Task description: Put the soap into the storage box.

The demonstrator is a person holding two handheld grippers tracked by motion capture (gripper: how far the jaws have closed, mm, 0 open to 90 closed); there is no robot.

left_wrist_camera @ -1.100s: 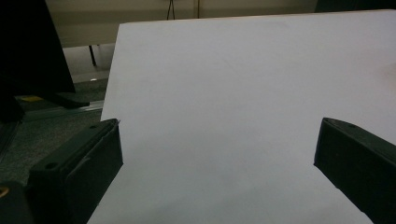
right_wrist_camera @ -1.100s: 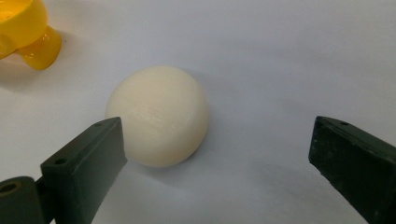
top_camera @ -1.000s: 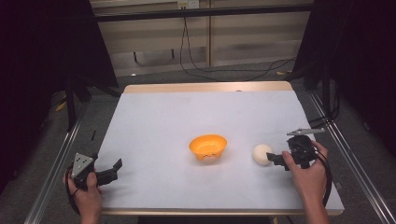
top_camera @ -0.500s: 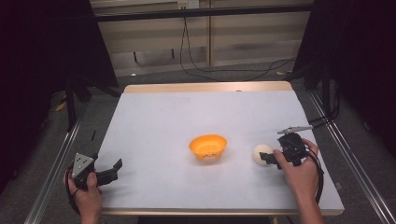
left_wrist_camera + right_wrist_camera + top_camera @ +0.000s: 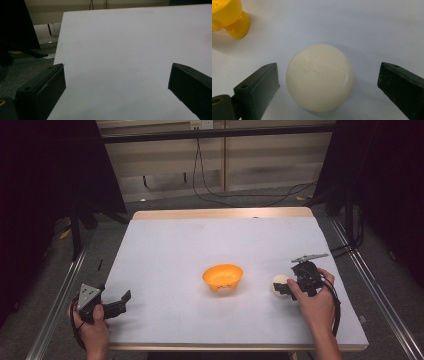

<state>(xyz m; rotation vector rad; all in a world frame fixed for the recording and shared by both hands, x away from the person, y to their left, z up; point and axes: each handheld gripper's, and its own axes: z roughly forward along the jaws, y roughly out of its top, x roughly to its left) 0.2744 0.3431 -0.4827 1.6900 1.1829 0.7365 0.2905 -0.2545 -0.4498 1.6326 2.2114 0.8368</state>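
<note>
From above, your right gripper (image 5: pixel 286 289) sits at the cream ball (image 5: pixel 278 283), right of the orange bowl (image 5: pixel 223 276) on the white table (image 5: pixel 200 245); your left gripper (image 5: pixel 120 301) rests apart at the near left corner. Its own view shows jaws spread over bare table. Your right gripper's view shows jaws just closing slightly, straddling the ball without touching it.

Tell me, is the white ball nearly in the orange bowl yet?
Not yet. Done so far: the right gripper has its open jaws on either side of the white ball, which sits on the table. In hand: the jaws have just been closing a little, but gaps show on both sides. Probably left: squeezing, lifting, and carrying it to the empty orange bowl. The left gripper waits open.
</note>
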